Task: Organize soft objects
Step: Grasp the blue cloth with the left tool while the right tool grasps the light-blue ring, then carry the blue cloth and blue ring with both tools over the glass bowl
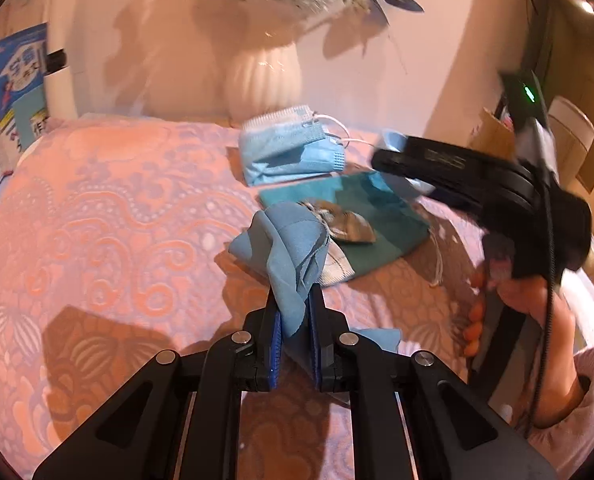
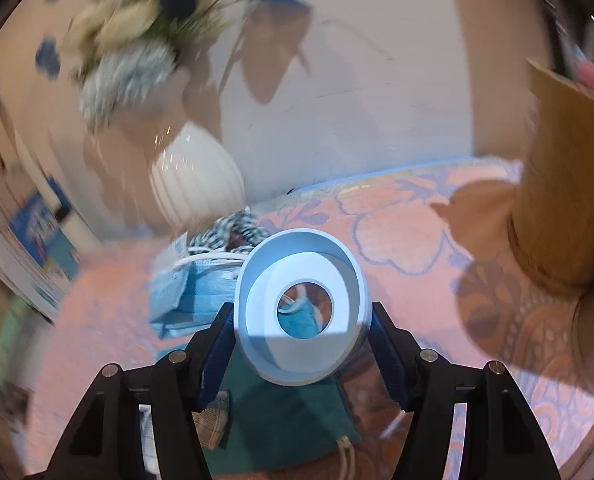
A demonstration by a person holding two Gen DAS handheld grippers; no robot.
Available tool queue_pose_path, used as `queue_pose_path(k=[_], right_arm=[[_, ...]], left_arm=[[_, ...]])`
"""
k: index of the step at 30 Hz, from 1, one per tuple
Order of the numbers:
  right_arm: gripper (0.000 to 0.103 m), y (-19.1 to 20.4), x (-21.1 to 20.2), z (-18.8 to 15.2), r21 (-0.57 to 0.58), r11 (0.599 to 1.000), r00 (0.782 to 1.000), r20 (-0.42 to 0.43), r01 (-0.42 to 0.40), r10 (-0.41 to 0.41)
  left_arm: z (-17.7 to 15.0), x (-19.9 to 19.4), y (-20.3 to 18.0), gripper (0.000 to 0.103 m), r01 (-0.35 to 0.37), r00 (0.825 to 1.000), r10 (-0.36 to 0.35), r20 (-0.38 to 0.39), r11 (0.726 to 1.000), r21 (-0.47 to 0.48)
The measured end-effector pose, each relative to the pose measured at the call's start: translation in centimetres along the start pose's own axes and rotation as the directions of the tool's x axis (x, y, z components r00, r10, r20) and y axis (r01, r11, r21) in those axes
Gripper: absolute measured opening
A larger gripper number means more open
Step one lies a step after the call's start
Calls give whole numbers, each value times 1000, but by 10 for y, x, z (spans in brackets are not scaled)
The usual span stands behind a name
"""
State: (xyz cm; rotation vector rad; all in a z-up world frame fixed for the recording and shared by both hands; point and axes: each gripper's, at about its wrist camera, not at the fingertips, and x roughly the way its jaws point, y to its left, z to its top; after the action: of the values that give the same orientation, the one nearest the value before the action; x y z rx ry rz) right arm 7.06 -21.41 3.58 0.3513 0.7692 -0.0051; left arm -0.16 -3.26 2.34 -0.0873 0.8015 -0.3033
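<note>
both fingers grip: left gripper (image 1: 293,312) pinches blue cloth (image 1: 289,248), right gripper (image 2: 301,344) a tape roll (image 2: 301,312).

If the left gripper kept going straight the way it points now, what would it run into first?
The left gripper, jaws shut on a light blue cloth, points at the patterned fabric piece lying on the teal cloth. It would likely meet that pile first; the face masks lie farther on. Depth is uncertain.

Warm, dim indoor light, hard shadows on the far wall (image 1: 169,52), heavy motion blur right-wrist, fisheye-bent dark edges.
</note>
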Motion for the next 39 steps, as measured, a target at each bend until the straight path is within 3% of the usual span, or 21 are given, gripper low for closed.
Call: queue_pose_path(k=[5,10,14,23,29,34,39], right_arm=[[64,-21,-11,-5,99,990,995,31,-97,94],[64,-12,-19,-10,69,989,991,43,-128,125],[64,-12,-22,-16,72,988,990,29,-138,136],[65,-7,-25,-40,53,990,988,-81,-128,132],[65,-6,-55,-62,35,990,986,-94,-133,136],[65,-12,-79,-73,32,994,982,-152,-106,109],[65,-7,-113,-67,-22,996,986,-149,-82,78]], left_arm=[[-5,-11,-2,9,12,999,-12,53,1000,-6],[-4,-18,-2,9,2,996,-1,91,1000,-6],[0,-11,3,9,-12,998,13,64,1000,-20],[0,-8,4,9,-20,999,22,44,999,-30],[2,-18,0,9,-4,997,5,75,1000,-17],[5,-28,-12,9,35,998,-34,44,999,-28],[14,-35,-29,9,81,997,-82,-15,996,-38]])
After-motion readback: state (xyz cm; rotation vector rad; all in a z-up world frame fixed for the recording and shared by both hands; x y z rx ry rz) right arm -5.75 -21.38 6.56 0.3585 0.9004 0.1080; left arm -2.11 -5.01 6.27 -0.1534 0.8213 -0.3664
